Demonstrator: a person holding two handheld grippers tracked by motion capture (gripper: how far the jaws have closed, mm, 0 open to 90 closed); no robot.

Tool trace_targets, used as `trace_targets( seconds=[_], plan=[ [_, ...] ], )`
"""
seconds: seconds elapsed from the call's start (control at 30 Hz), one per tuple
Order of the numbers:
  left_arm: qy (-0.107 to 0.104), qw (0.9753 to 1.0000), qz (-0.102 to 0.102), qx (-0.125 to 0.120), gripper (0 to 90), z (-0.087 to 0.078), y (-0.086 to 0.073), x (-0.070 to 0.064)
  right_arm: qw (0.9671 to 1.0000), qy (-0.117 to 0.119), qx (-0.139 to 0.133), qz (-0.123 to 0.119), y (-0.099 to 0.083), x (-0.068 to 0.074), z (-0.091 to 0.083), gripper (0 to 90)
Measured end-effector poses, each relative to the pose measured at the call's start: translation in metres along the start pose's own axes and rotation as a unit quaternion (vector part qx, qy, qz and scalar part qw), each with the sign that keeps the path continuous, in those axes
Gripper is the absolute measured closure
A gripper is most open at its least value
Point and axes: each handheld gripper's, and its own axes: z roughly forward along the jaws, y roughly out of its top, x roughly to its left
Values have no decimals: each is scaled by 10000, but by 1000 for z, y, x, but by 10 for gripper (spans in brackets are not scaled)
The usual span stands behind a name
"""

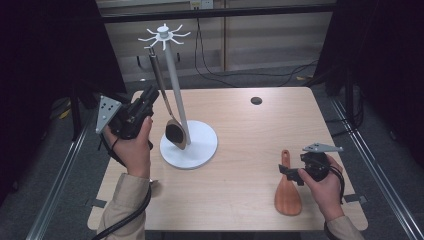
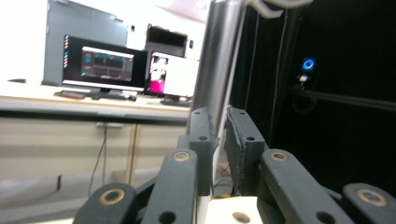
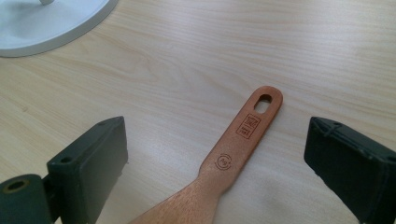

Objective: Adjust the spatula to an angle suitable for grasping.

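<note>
Wooden spatula [image 1: 288,192] lies flat on the table [image 1: 240,150] near its front right edge, handle pointing away from you, and your right gripper [image 1: 294,172] sits just beside it with its jaws spread wide on either side of the handle [image 3: 243,135], touching nothing. Your left gripper [image 1: 150,95] is raised by the white rack [image 1: 172,85], its jaws nearly closed with a narrow gap and the ladle [image 1: 167,110] hanging from a hook just beyond them. You can't tell from either view whether they actually grip the ladle's handle [image 2: 217,60].
</note>
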Motion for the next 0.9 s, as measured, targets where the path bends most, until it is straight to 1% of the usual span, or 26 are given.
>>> trace_targets(
  seconds=[0.03,0.07,0.1,0.13,0.17,0.2,0.27,0.3,0.33,0.4,0.47,0.5,0.53,0.57,0.63,0.7,0.73,0.77,0.83,0.9],
  plan=[
    [47,10000,15,80,796,-2,-3,2,10000,5,1,13,0,0,0,57],
    [87,9999,-29,83,793,-3,-7,3,10000,4,-1,5,0,0,0,57],
    [127,9998,-22,150,788,-4,-10,5,10000,8,-2,1,0,0,0,57],
    [111,9997,-10,217,786,-5,-13,6,10000,5,-3,-10,0,0,0,57],
    [141,9996,4,264,786,-7,-17,8,10000,5,-6,0,0,0,0,57],
    [166,9994,-29,288,782,-7,-20,8,10000,16,-6,-8,0,0,1,57],
    [164,9991,-32,382,779,-9,-26,11,10000,12,4,-20,0,1,1,57],
    [225,9987,-2,451,774,-10,-29,12,10000,16,12,-24,0,1,1,57],
    [261,9984,-26,503,772,-11,-33,12,10000,8,9,-27,0,1,1,57],
    [260,9978,-39,604,758,-12,-39,15,10000,9,3,-31,1,2,1,57],
    [343,9968,-56,721,739,-13,-45,18,10000,17,13,-38,0,2,2,57],
    [334,9967,-68,730,736,-13,-48,19,10000,31,29,-42,0,2,2,57],
    [355,9958,-20,840,729,-14,-50,20,10000,33,33,-54,0,2,2,57],
    [356,9957,-62,854,727,-13,-52,21,10000,25,36,-50,1,2,2,57],
    [394,9949,-17,929,708,-14,-54,22,10000,35,14,-72,2,2,3,57],
    [425,9944,-51,966,674,-14,-56,22,9999,48,-12,-89,3,3,3,57],
    [420,9939,10,1018,658,-15,-57,24,10000,50,-8,-68,3,3,3,57],
    [483,9934,23,1044,646,-14,-58,24,10000,42,6,-70,3,3,3,57],
    [516,9918,47,1165,619,-15,-61,26,9999,65,6,-108,4,3,4,57],
    [633,9890,35,1338,564,-13,-64,28,9999,65,8,-114,4,4,4,57]
  ],
)
